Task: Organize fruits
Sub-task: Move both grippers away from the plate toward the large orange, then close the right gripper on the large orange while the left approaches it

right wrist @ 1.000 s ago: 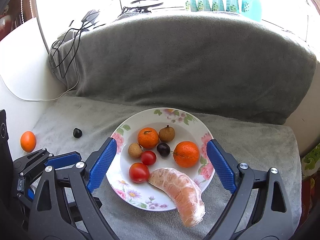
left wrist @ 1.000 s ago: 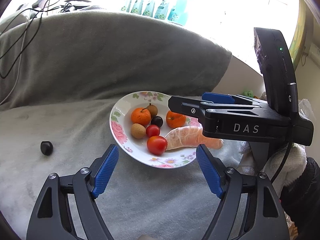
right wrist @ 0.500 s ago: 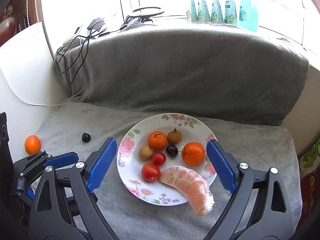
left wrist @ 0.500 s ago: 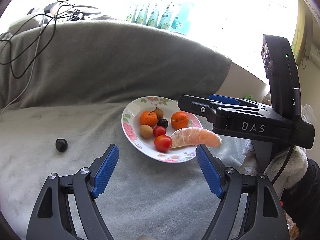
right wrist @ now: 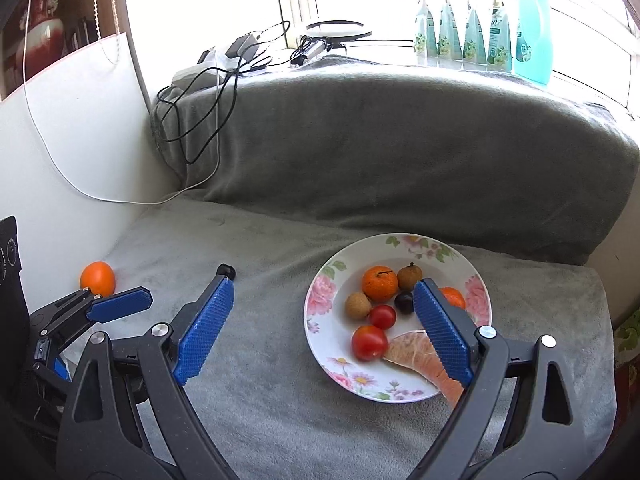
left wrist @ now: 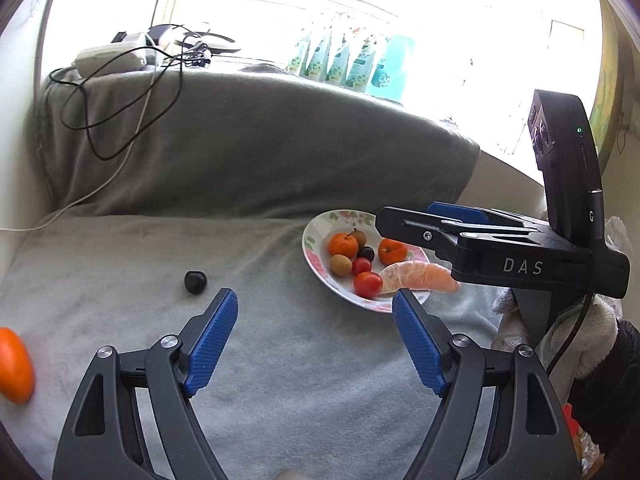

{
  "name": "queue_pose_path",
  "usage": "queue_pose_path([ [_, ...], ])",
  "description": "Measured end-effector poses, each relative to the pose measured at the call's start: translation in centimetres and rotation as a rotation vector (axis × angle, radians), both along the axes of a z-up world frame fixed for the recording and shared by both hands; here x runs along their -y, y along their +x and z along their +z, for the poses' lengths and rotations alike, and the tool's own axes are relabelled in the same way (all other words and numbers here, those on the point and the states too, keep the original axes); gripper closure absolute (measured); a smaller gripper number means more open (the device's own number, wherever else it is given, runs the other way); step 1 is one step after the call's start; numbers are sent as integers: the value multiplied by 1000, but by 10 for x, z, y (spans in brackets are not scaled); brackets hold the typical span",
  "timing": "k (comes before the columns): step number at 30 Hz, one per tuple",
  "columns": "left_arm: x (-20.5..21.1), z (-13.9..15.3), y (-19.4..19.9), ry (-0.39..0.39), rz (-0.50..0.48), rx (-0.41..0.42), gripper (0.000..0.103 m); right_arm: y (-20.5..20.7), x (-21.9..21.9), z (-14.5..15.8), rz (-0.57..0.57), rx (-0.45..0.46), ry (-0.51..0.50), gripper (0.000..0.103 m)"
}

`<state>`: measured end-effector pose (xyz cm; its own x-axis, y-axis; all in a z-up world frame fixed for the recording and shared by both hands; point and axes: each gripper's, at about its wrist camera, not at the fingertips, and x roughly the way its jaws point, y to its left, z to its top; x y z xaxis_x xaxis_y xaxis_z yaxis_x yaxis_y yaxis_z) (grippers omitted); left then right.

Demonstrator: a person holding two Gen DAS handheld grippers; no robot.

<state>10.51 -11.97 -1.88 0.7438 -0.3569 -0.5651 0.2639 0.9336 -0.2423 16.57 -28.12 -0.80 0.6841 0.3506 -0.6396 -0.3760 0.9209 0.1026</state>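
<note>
Both tongs, the left gripper (left wrist: 314, 307) and right gripper (right wrist: 323, 295), stood wide open and held nothing, probably ready for the loose fruits. The plate (right wrist: 320, 332), lower right, held most fruits. The left view alone showed the dark fruit (left wrist: 195, 282) fully; the right view showed the orange fruit (right wrist: 97, 278) whole at left.

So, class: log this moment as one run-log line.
left gripper: open, empty | right gripper: open, empty | plate: seven fruits | off plate: orange, dark fruit
</note>
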Motion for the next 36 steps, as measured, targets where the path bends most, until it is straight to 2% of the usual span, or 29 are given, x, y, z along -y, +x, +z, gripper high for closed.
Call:
queue_pose_path([
  [11,-61,5,-28,3,129,26,23,-9,-69,5,126,-6,-38,9],
  [24,-135,-5,-60,-1,304,26,23,-20,-151,1,271,-8,-37,9],
  [36,-203,-36,-83,-55,433,-21,23,-21,-218,-21,407,-112,12,9],
])
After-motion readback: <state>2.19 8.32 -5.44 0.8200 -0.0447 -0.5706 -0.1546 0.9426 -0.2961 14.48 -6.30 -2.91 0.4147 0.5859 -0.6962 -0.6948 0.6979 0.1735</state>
